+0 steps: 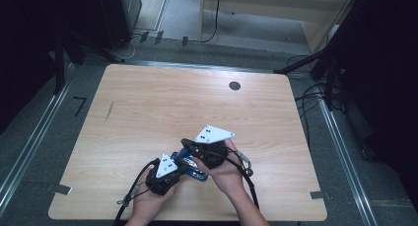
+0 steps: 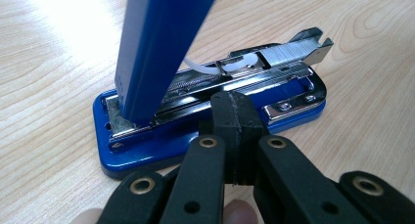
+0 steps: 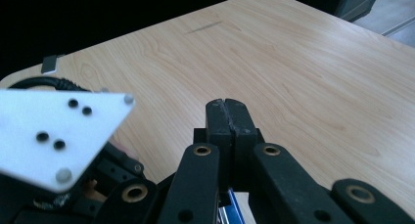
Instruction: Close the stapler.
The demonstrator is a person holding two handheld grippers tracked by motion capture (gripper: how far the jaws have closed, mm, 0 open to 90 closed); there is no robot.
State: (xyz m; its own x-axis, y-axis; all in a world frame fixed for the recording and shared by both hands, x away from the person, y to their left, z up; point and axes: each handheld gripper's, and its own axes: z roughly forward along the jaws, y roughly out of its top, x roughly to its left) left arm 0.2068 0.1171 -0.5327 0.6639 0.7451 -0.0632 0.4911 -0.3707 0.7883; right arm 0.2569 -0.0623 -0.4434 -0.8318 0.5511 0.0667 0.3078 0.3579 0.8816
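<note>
Blue stapler (image 2: 205, 136) lies hinged open for loading; my left gripper (image 2: 238, 119) and right gripper (image 3: 228, 117), jaws closed empty, crowd its six o'clock edge.

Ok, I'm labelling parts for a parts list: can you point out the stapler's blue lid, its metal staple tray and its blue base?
blue lid (image 2: 161, 43): left gripper view, on its raised flat face.
metal staple tray (image 2: 288, 53): left gripper view, on the staple strip.
blue base (image 2: 142, 153): left gripper view, on its front edge.
</note>
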